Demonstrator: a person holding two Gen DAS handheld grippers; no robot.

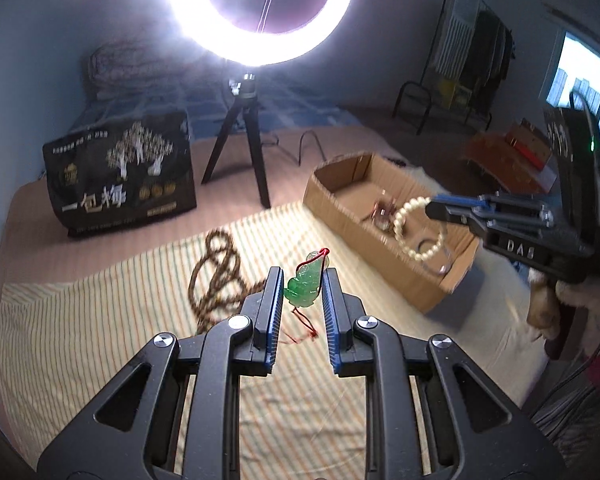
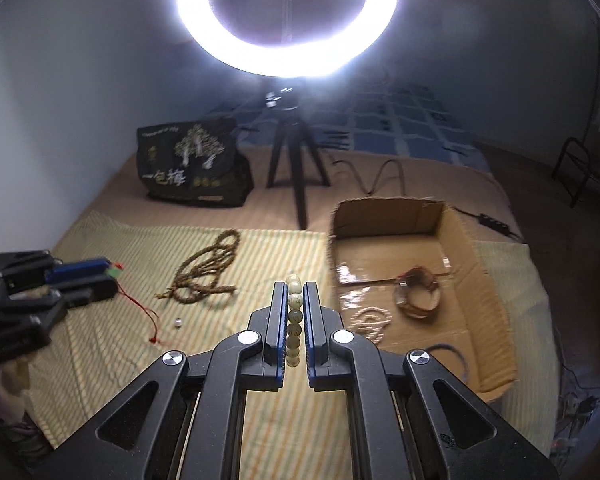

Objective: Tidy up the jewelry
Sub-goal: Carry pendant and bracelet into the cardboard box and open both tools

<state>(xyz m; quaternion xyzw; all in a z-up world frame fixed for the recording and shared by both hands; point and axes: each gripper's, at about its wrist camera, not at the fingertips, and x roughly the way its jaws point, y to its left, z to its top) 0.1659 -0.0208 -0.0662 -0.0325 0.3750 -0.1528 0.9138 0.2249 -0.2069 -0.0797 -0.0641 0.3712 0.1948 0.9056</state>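
My left gripper point(image 1: 302, 276) is open around a green jade pendant point(image 1: 302, 287) on a red cord point(image 1: 306, 330), low over the striped cloth point(image 1: 100, 320); whether the jaws touch it I cannot tell. My right gripper point(image 2: 295, 285) is shut on a pale bead bracelet point(image 2: 294, 320), which hangs from it over the cardboard box point(image 1: 364, 236) in the left wrist view point(image 1: 414, 228). A long brown bead necklace point(image 2: 204, 276) lies on the cloth. The box point(image 2: 476, 280) holds a bangle point(image 2: 418, 294), a pale chain point(image 2: 370, 320) and a dark ring point(image 2: 448, 356).
A ring light point(image 1: 260, 12) on a black tripod point(image 1: 240, 152) stands behind the cloth. A black printed bag point(image 1: 120, 176) sits at the back left. A small loose bead point(image 2: 178, 322) lies on the cloth. A cable point(image 2: 380, 176) runs behind the box.
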